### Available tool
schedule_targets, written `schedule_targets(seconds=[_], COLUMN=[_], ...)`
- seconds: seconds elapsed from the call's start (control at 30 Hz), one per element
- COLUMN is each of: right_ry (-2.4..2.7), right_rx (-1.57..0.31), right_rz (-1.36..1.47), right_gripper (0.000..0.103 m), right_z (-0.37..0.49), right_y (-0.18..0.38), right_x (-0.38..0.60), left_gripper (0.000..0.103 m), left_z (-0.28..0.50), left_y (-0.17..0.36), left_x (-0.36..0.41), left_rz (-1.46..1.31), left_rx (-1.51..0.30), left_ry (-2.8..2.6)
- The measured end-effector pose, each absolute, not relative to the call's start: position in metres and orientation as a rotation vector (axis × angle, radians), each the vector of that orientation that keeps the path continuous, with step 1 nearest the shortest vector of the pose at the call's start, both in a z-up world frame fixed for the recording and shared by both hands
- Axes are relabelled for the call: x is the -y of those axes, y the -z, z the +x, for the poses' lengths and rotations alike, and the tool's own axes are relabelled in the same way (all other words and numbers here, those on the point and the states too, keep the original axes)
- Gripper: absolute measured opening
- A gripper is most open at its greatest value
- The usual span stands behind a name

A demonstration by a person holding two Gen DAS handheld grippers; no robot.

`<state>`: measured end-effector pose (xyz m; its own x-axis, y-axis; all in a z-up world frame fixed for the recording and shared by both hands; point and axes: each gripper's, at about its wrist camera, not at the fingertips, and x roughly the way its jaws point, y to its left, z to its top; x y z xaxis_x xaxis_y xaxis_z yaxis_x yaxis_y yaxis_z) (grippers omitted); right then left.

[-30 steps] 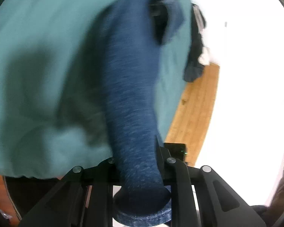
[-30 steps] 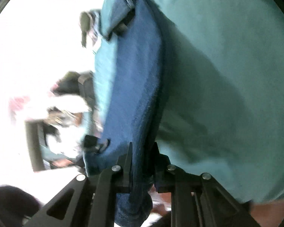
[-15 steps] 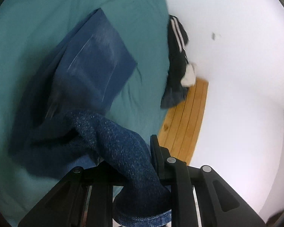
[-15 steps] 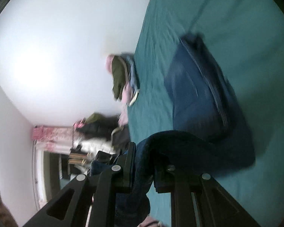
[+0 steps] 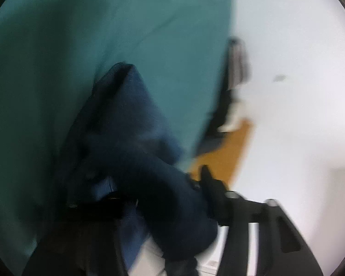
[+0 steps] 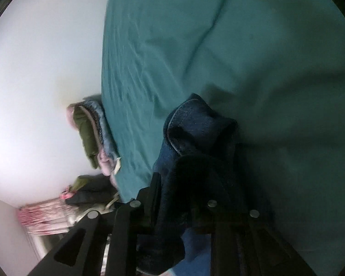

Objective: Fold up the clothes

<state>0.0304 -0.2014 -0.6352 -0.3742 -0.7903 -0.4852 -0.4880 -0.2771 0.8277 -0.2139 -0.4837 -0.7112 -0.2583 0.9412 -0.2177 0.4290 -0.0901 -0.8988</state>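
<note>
The jeans lie bunched on the teal bed, folded over but loose. The left gripper has just been opening, its jaws wide with denim between them. The right gripper has opened slightly; cloth remains between its fingers. Neatening and stacking beside the folded pile likely remain.

Dim, motion-blurred, fisheye-warped edges.
</note>
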Motion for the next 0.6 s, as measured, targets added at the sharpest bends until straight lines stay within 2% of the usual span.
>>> schedule_targets(seconds=[0.03,0.07,0.13,0.2,0.23,0.37,0.43,0.53,0.6], right_ry=[1.691,1.692,1.718,1.845,1.918,2.342,2.445,2.575,2.511], right_rx=[1.697,1.715,1.807,1.785,1.755,1.072,0.776,0.156,-0.092], right_rz=[1.580,1.562,1.480,1.434,1.419,1.539,1.505,1.370,1.357], right_gripper=[0.038,0.058,0.086,0.086,0.086,0.086,0.085,0.085,0.082], right_z=[0.033,0.040,0.060,0.077,0.085,0.085,0.083,0.086,0.083], right_y=[0.630,0.621,0.606,0.589,0.580,0.544,0.533,0.516,0.521], right_x=[0.196,0.184,0.158,0.136,0.125,0.150,0.179,0.242,0.280], left_gripper=[0.084,0.084,0.084,0.084,0.084,0.084,0.084,0.084,0.084], left_z=[-0.196,-0.180,-0.154,-0.134,-0.137,-0.153,-0.175,-0.206,-0.228], left_y=[0.705,0.698,0.677,0.655,0.642,0.595,0.596,0.621,0.640], left_x=[0.506,0.524,0.550,0.565,0.551,0.487,0.440,0.402,0.380], left_rz=[-1.445,-1.412,-1.389,-1.379,-1.407,-1.448,-1.452,-1.505,-1.542], left_rx=[1.741,1.765,1.714,1.600,1.428,0.698,0.409,0.158,0.017], left_ry=[-1.387,-1.455,-1.631,-1.818,-1.933,-2.269,-2.292,-2.313,-2.323])
